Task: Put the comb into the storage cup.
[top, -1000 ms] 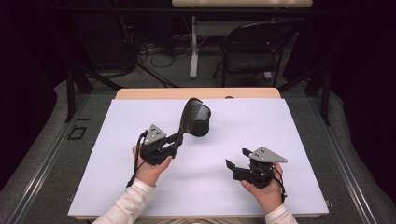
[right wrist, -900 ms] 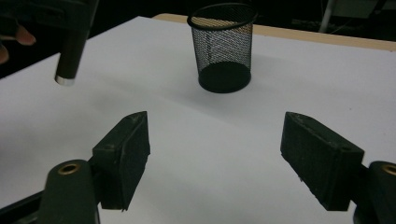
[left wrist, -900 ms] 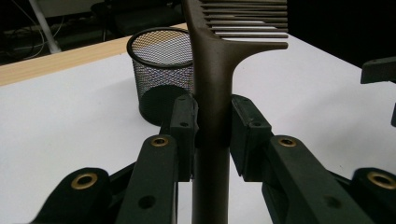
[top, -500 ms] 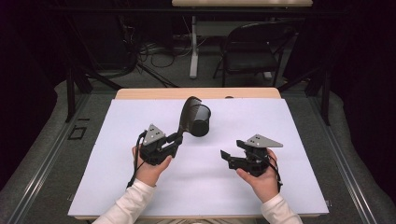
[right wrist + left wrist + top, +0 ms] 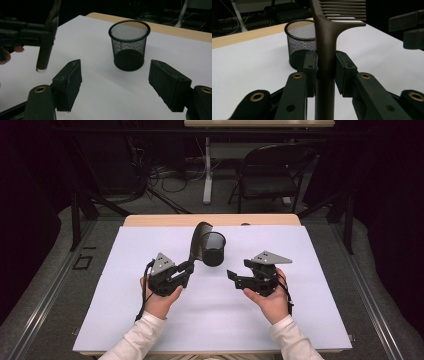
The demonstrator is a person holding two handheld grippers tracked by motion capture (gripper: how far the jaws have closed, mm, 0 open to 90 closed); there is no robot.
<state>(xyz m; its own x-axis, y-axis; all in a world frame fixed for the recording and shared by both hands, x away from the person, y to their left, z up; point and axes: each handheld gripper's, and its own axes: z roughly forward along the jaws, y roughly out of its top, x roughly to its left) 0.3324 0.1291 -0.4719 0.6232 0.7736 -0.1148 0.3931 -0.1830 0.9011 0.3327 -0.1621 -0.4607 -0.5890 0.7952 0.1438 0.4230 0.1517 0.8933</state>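
Table (image 5: 125,320): white sheet covering the top, a wooden strip showing along the far edge.

Cup (image 5: 213,249): black mesh, standing upright on the sheet near the far middle, open end up, sitting between the two grippers and a little beyond them.

Comb (image 5: 197,242): dark brown, long-handled, standing roughly upright with its toothed head rising at the top and leaning just beside the cup's left rim; whether it is touching the rim cannot be told. In the right gripper view its handle end (image 5: 42,63) is hanging above the sheet.

Left gripper (image 5: 186,270): jaws pressing on the comb's handle from both sides, as the left gripper view (image 5: 325,72) is showing.

Right gripper (image 5: 231,277): jaws standing wide apart and holding nothing, pointing toward the cup, hovering near its right
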